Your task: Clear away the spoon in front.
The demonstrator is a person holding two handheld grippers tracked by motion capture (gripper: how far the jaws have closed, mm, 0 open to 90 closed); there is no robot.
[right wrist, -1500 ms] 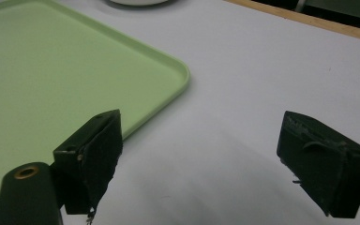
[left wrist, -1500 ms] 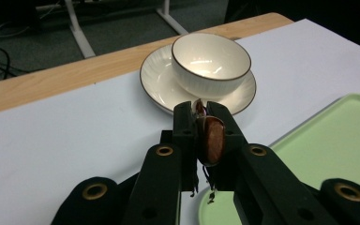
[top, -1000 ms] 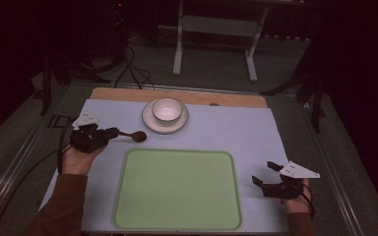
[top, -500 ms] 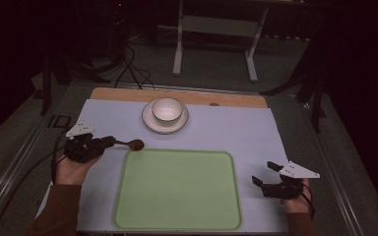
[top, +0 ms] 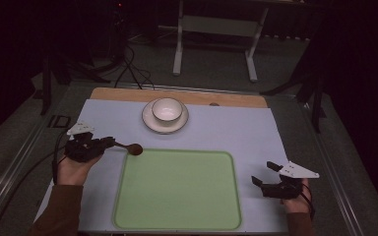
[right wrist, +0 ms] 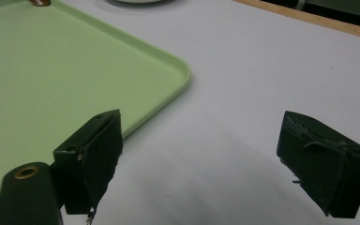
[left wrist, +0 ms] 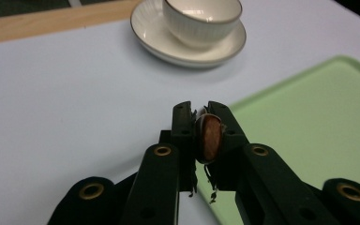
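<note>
Dark studio surrounding the counter (top: pixel 236 132): one tray (top: pixel 177 191), one cup (top: pixel 167 109) on one saucer (top: pixel 150 125); left gripper (top: pixel 109 142) is clamping one spoon (top: pixel 130 147), right gripper (top: pixel 266 175) is holding its fingers wide.

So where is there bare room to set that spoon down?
The green tray is bare throughout; the spoon, clamped in the left gripper, hangs at its far-left corner. The cloth between the tray's far rim and the saucer is free too, as is the strip right of the tray up to the open right gripper. Only the cup and saucer crowd the far middle.
</note>
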